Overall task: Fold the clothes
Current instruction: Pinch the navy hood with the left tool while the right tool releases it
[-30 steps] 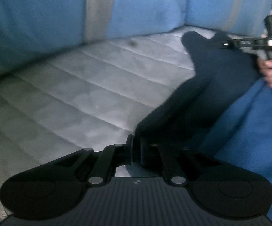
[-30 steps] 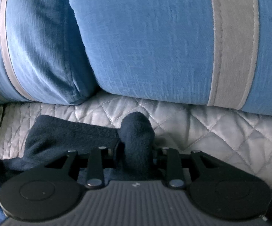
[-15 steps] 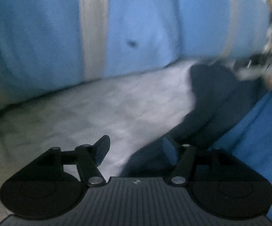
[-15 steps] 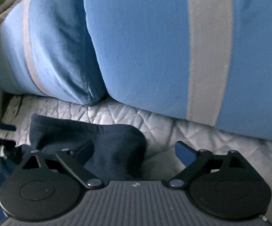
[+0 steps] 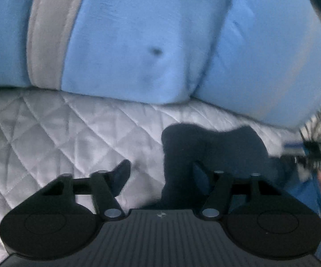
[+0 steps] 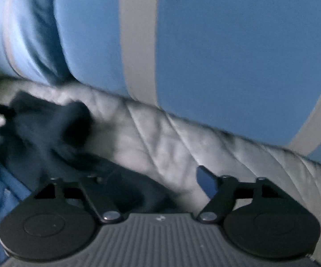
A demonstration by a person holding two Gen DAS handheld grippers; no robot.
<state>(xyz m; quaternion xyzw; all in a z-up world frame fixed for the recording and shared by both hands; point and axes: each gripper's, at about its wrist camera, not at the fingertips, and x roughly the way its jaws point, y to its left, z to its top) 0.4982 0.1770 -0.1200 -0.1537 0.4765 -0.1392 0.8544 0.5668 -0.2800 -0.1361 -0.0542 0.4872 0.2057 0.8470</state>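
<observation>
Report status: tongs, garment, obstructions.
Left tongs open, empty. Right tongs open, empty. Navy garment lies released on quilted cover. Blue cushions close behind.

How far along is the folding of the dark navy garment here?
Looks done: the navy garment lies laid down on the quilted cover below the blue cushions. In hand: nothing; the left gripper and right gripper are both open. Left: whether further folds remain cannot be judged, since blur hides the garment's shape.
</observation>
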